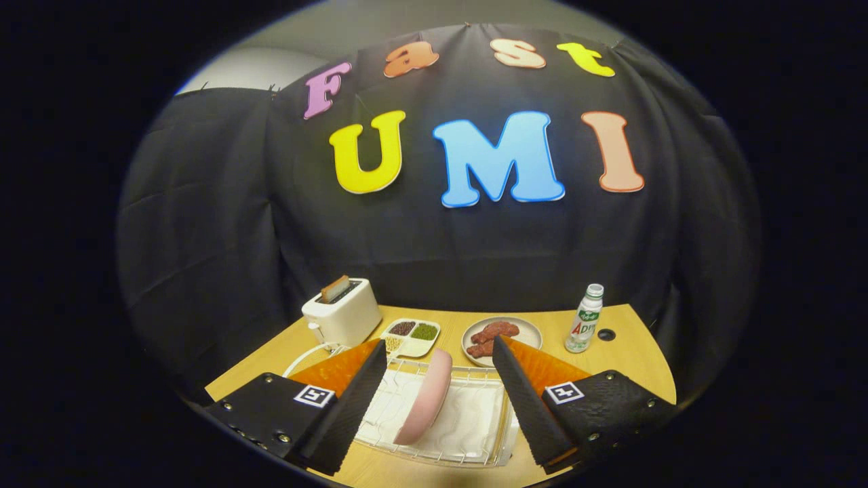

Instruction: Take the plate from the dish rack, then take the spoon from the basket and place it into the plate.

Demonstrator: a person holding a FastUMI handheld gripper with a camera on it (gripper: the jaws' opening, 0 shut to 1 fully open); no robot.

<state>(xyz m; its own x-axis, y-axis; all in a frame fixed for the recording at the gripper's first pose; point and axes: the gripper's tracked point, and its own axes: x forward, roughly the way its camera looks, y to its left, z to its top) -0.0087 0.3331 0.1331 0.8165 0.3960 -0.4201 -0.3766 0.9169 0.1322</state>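
Observation:
A pink plate (pixel 426 400) stands on edge in a wire dish rack (pixel 475 434) on the wooden table. My gripper (pixel 439 358) is open, its two black fingers spread wide to either side of the plate and above the rack. The left finger (pixel 352 407) and the right finger (pixel 525 407) do not touch the plate. Nothing is held.
Beyond the rack stand a white toaster (pixel 342 313) with a slice in it, a divided tray of beans (pixel 411 337), a plate of meat pieces (pixel 500 337) and a small bottle (pixel 584 318). A white cord (pixel 302 358) runs by the toaster. The table's right part is bare wood (pixel 630 352).

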